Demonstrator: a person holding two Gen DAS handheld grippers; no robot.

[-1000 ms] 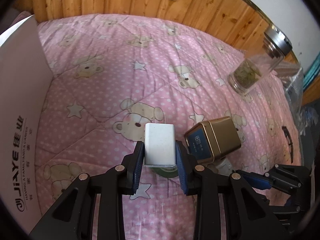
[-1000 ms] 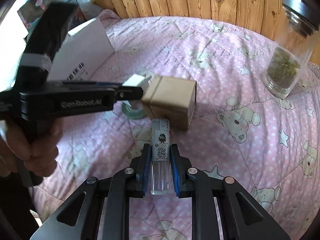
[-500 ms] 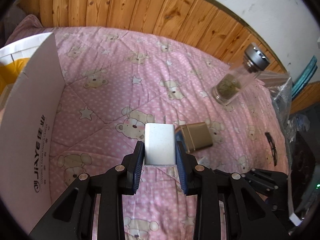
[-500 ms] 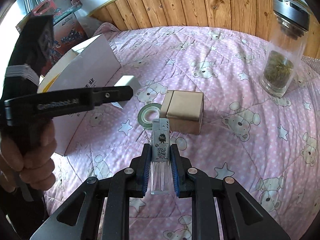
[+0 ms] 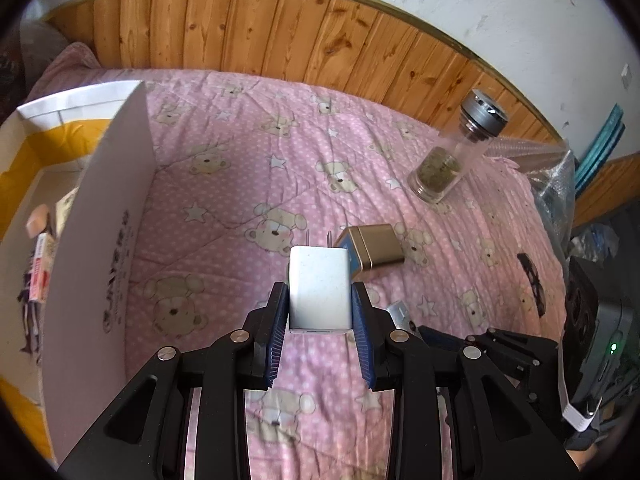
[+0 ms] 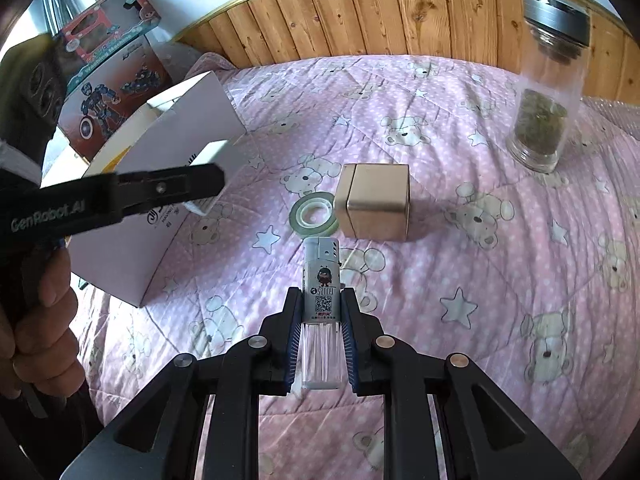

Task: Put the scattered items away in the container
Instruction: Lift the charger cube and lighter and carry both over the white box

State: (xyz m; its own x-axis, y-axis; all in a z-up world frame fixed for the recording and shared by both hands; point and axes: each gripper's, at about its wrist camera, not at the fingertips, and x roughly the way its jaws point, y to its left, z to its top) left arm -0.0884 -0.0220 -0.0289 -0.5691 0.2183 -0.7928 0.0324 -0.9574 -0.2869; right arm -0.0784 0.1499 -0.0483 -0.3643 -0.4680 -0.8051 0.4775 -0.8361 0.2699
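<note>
The left gripper (image 5: 320, 312) points steeply down from the bottom of its frame, its blue pads pinching a white charger plug (image 5: 319, 289) by its sides, with 2 prongs poking out past the top edge. In the right wrist view this gripper crosses the left of the frame as a black bar, a hand (image 6: 38, 328) wrapped round its grip at the lower left, partly cut off by the frame edge. The right gripper (image 6: 321, 330) also tilts down, pressed tight on a lighter (image 6: 322, 312) at bottom centre. The white box (image 5: 100, 248) stands open at the left of the left wrist view; its contents are small and hard to make out. On the pink quilt (image 6: 460, 272) lie a gold tin (image 6: 374, 206), a tape roll (image 6: 314, 214) touching it, and a glass jar (image 6: 546, 92) at the upper right, its lid clipped by the lens edge
</note>
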